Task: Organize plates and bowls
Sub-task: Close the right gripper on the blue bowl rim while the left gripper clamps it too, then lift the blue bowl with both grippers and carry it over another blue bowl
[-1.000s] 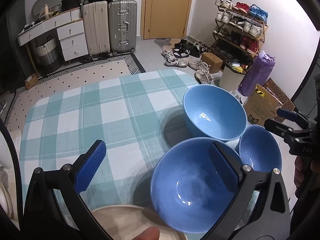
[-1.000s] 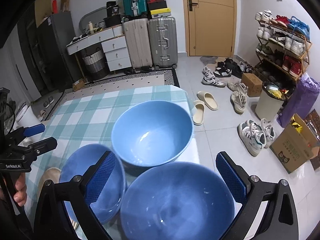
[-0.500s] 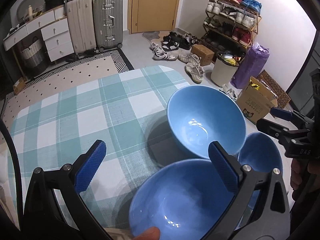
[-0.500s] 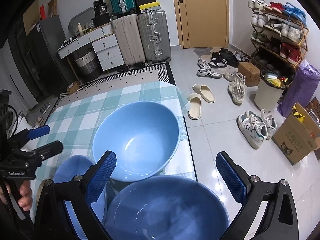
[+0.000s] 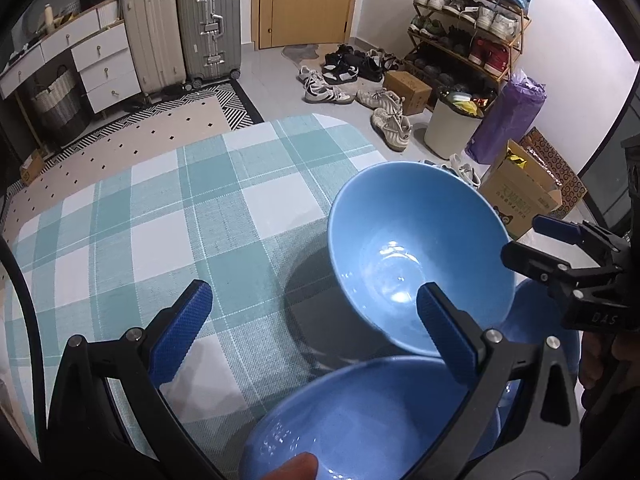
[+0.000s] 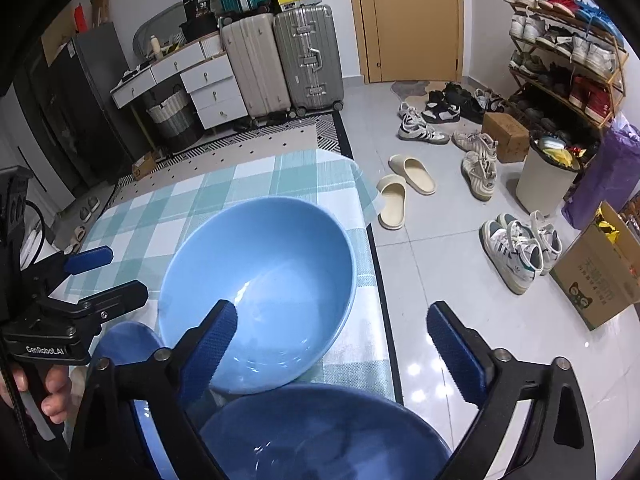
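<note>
Three blue bowls stand close together on the checked tablecloth (image 5: 168, 216). The far large bowl (image 5: 416, 248), also in the right wrist view (image 6: 260, 280), sits near the table's right edge. A second bowl (image 5: 360, 420) lies under my left gripper (image 5: 312, 332), which is open and empty above it. A third bowl (image 6: 320, 436) lies under my right gripper (image 6: 332, 340), also open and empty. My right gripper also shows in the left wrist view (image 5: 536, 240), my left one in the right wrist view (image 6: 104, 272).
The table's right edge (image 6: 376, 264) drops to a tiled floor with slippers (image 6: 400, 188), shoes, a cardboard box (image 6: 600, 272) and a bin (image 6: 548, 176). Suitcases (image 5: 180, 28), drawers and a shoe rack (image 5: 472, 20) stand along the far walls.
Both grippers have moved forward over the table, toward the far large bowl. The beige plate near the left gripper has dropped out of view. Both stay open.
</note>
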The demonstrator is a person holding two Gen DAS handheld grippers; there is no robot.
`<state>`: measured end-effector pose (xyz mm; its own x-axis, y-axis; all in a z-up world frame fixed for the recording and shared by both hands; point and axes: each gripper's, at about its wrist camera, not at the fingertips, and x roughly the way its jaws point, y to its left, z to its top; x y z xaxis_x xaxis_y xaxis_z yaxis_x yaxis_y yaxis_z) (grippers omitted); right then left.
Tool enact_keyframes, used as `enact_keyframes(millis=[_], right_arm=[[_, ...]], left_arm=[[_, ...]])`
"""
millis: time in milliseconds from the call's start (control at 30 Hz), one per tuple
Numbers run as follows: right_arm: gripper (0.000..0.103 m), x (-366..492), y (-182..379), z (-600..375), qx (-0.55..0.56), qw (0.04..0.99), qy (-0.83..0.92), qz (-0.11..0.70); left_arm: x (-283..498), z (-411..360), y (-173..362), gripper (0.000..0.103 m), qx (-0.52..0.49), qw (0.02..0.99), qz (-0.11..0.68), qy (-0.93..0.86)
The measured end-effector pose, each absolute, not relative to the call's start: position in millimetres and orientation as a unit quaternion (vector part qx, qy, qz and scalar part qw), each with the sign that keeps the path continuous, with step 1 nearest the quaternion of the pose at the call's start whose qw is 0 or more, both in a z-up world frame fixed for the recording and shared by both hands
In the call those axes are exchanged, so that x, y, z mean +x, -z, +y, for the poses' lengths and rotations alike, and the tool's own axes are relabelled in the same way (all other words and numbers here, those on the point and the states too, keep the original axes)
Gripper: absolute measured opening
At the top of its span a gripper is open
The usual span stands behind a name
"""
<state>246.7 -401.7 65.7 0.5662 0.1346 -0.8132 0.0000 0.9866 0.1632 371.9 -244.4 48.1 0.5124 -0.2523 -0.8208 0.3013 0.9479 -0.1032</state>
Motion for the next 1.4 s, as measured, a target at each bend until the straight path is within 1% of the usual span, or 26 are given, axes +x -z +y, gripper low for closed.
enact_keyframes(millis=[133, 267, 333, 367, 500, 533, 600, 633, 667, 700, 733, 767, 800, 833, 900, 1000, 1400], right_arm=[[0.075, 252.8, -55.2, -402.6, 0.074, 0.876, -0.043, 0.475], [0.066, 256.1, -46.1, -404.0, 0.078, 0.87, -0.048, 0.484], [0.063, 256.9, -43.3, -405.5, 0.082, 0.869, -0.05, 0.485], [0.062, 257.3, -42.7, -405.9, 0.083, 0.869, -0.051, 0.485], [0.059, 258.6, -40.6, -407.4, 0.084, 0.868, -0.054, 0.486], [0.055, 259.1, -40.1, -406.6, 0.084, 0.868, -0.056, 0.486], [0.05, 258.8, -38.9, -405.7, 0.083, 0.868, -0.057, 0.486], [0.046, 258.3, -38.8, -404.8, 0.082, 0.869, -0.058, 0.484], [0.044, 257.8, -38.5, -403.3, 0.078, 0.87, -0.058, 0.484], [0.039, 258.2, -37.9, -402.7, 0.075, 0.869, -0.059, 0.485], [0.035, 257.9, -37.5, -401.9, 0.074, 0.87, -0.06, 0.485], [0.032, 257.9, -37.2, -401.1, 0.072, 0.87, -0.059, 0.485], [0.028, 257.7, -36.7, -400.4, 0.069, 0.87, -0.057, 0.485], [0.024, 257.5, -36.2, -400.0, 0.068, 0.87, -0.056, 0.485], [0.023, 257.6, -35.5, -399.6, 0.067, 0.87, -0.057, 0.484], [0.02, 257.6, -36.4, -399.0, 0.066, 0.871, -0.059, 0.483], [0.02, 255.3, -37.1, -403.7, 0.074, 0.874, -0.057, 0.477]], left_arm=[[378.4, -247.7, -39.4, 0.102, 0.021, 0.864, 0.477, 0.162], [382.3, -251.5, -32.4, 0.1, 0.023, 0.86, 0.483, 0.162], [383.2, -253.6, -29.8, 0.095, 0.026, 0.859, 0.485, 0.163], [383.7, -255.5, -28.0, 0.088, 0.028, 0.857, 0.486, 0.167], [383.5, -261.8, -23.8, 0.072, 0.034, 0.855, 0.486, 0.179], [382.8, -263.3, -23.2, 0.07, 0.037, 0.855, 0.486, 0.18], [381.6, -266.9, -21.6, 0.06, 0.043, 0.855, 0.484, 0.182], [381.2, -268.0, -21.1, 0.058, 0.043, 0.855, 0.484, 0.183], [380.8, -269.0, -20.8, 0.053, 0.042, 0.854, 0.484, 0.186], [380.6, -269.5, -20.4, 0.048, 0.041, 0.853, 0.485, 0.187], [380.3, -269.9, -20.7, 0.046, 0.041, 0.853, 0.485, 0.189], [380.0, -270.5, -20.6, 0.043, 0.042, 0.853, 0.483, 0.191], [379.8, -270.9, -20.5, 0.038, 0.042, 0.853, 0.482, 0.193], [379.2, -271.2, -20.8, 0.034, 0.042, 0.853, 0.482, 0.194], [379.4, -271.7, -20.1, 0.021, 0.04, 0.852, 0.483, 0.198], [378.2, -273.2, -20.2, 0.02, 0.046, 0.854, 0.479, 0.197], [373.5, -275.9, -27.4, 0.02, 0.047, 0.861, 0.468, 0.195]])
